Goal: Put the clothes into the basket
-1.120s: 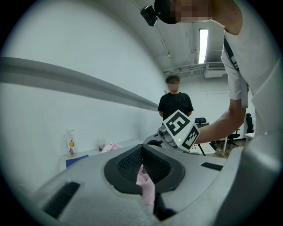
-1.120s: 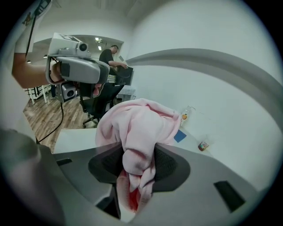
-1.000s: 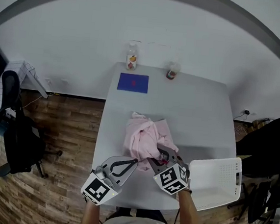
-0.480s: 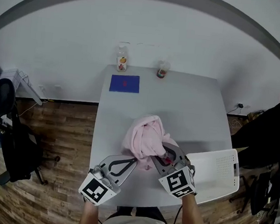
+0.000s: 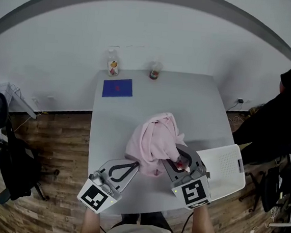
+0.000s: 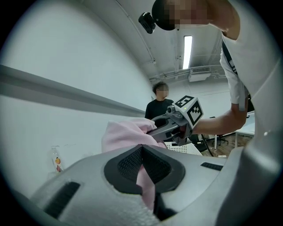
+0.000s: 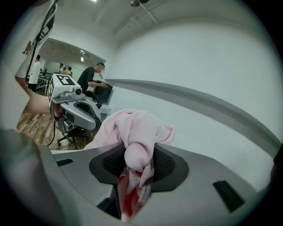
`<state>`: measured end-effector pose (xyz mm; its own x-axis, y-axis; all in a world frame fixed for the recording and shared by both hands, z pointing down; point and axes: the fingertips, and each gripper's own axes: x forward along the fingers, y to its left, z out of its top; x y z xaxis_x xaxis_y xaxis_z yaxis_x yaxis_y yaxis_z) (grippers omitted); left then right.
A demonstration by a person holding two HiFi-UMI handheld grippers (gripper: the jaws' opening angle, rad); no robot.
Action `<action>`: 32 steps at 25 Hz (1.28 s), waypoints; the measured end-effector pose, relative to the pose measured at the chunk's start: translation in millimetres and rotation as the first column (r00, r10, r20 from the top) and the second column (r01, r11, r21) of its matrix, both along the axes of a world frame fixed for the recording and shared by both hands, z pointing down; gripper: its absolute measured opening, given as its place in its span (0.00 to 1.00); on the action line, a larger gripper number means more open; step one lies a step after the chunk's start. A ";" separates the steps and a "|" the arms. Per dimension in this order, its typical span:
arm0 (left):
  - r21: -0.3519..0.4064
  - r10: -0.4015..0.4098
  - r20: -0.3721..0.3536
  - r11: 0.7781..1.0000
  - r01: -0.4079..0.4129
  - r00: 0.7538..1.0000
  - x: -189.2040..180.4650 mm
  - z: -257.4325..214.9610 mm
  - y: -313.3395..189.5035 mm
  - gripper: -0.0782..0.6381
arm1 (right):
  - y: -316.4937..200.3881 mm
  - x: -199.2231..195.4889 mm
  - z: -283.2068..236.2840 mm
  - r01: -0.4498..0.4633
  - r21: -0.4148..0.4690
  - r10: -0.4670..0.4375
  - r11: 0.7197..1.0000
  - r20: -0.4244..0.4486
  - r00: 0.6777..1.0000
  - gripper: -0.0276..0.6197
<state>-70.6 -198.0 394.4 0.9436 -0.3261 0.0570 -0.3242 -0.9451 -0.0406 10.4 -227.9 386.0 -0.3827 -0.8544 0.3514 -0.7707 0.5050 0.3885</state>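
Note:
A pink garment (image 5: pixel 155 140) hangs bunched above the grey table (image 5: pixel 187 107), held from both sides. My left gripper (image 5: pixel 130 164) is shut on its lower left edge; pink cloth (image 6: pixel 143 176) runs down between its jaws. My right gripper (image 5: pixel 181 162) is shut on a thick fold with red print (image 7: pixel 135 176) at the garment's right side. The white perforated basket (image 5: pixel 222 169) sits at the table's right edge, just right of my right gripper. In the left gripper view the right gripper (image 6: pixel 166 128) shows beyond the pink bundle (image 6: pixel 126 134).
A blue square mat (image 5: pixel 117 87), a clear bottle (image 5: pixel 111 63) and a small jar (image 5: pixel 154 72) stand at the table's far end. A person in black (image 5: pixel 284 111) stands at the right. An office chair (image 5: pixel 0 140) is on the wooden floor at the left.
Both grippers have lifted the pink garment off the table and carried it rightward, closer to the basket. The head view has shifted, so the table appears further left.

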 end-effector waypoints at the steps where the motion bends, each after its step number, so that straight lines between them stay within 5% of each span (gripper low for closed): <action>1: 0.006 0.006 -0.001 1.000 -0.006 1.000 2.8 -2.4 1.1 0.12 | 2.6 4.1 -6.2 -0.008 0.013 0.008 1.000 0.000 1.000 0.27; 16: 0.102 0.164 -0.009 0.981 -0.162 0.986 74.8 -38.1 23.8 0.12 | 47.7 95.9 -83.6 -0.198 0.153 0.202 0.968 -0.015 0.979 0.27; 32: 0.165 0.428 0.010 0.891 -0.424 0.904 201.7 -47.3 87.1 0.12 | 147.2 220.6 -92.5 -0.467 0.170 0.467 0.868 0.046 0.883 0.27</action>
